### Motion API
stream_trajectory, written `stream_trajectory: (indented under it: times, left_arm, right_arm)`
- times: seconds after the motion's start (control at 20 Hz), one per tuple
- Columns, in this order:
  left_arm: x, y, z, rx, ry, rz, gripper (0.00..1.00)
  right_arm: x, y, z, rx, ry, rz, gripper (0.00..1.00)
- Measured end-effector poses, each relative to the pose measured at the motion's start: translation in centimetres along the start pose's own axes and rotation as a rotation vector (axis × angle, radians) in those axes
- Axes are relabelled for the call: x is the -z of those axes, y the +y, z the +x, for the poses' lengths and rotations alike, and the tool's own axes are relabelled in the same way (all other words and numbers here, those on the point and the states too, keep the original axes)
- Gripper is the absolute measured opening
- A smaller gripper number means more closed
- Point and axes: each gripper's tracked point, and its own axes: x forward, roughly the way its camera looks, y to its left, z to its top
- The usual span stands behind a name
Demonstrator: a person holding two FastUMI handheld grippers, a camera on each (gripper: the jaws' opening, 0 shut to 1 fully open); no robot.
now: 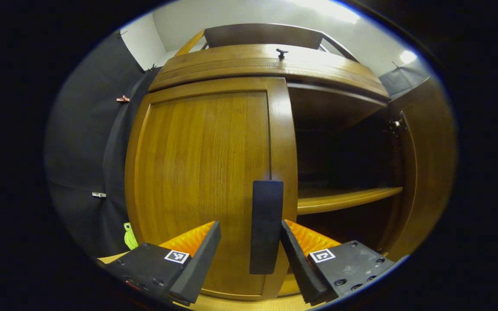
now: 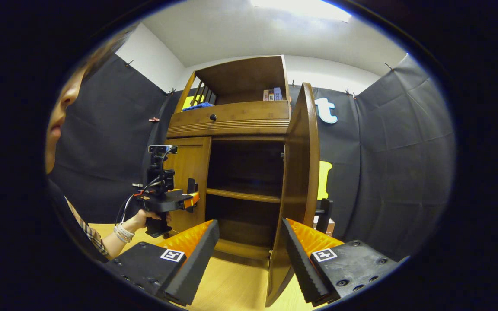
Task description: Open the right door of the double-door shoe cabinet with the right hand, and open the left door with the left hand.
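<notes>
In the left gripper view, the shoe cabinet's left door (image 1: 197, 181) is closed, and its dark upright handle (image 1: 266, 224) stands between the fingers of my left gripper (image 1: 249, 231). That gripper is open; its left finger stands off the handle and its right finger is close beside it. The right door (image 1: 426, 172) is swung wide open. In the right gripper view, my right gripper (image 2: 249, 229) is open just in front of the right door (image 2: 301, 172), seen edge-on, with nothing gripped. A hand (image 2: 143, 220) holds the left gripper (image 2: 175, 201) against the left door (image 2: 190, 172).
The open right half shows a dark interior with a wooden shelf (image 1: 344, 198). Above the doors is a drawer with a small knob (image 1: 281, 53), and an open top shelf (image 2: 240, 82) holds a few items. Light wooden floor (image 2: 231, 285) lies below. A person's face is at the left.
</notes>
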Motion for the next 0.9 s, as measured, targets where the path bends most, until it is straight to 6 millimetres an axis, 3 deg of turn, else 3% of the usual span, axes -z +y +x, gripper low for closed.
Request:
stream_trajectory:
  times: [0.05,0.2,0.3,0.4,0.7,0.9]
  left_arm:
    - [0.3,-0.5,-0.1,0.027,0.012,-0.006,0.86]
    - [-0.4,-1.0,-0.1,0.052,-0.008,-0.032,0.7]
    - [-0.4,-2.0,0.2,0.072,0.006,-0.06,0.53]
    - [-0.3,-1.7,-0.1,0.058,0.008,-0.035,0.36]
    - [-0.2,-1.7,-0.4,0.076,0.041,-0.056,0.3]
    - [-0.3,-1.3,-2.0,0.088,0.057,-0.045,0.29]
  right_arm:
    - [0.2,0.1,0.2,-0.006,0.001,0.0,0.91]
    - [0.6,0.5,0.3,-0.019,0.008,-0.011,0.91]
    - [0.7,0.5,0.3,-0.02,0.007,-0.022,0.9]
    - [0.9,0.3,0.1,-0.013,0.013,-0.025,0.9]
    - [0.8,0.3,-1.0,0.009,0.032,-0.012,0.92]
    - [0.7,0.7,-1.6,0.014,0.033,-0.018,0.92]
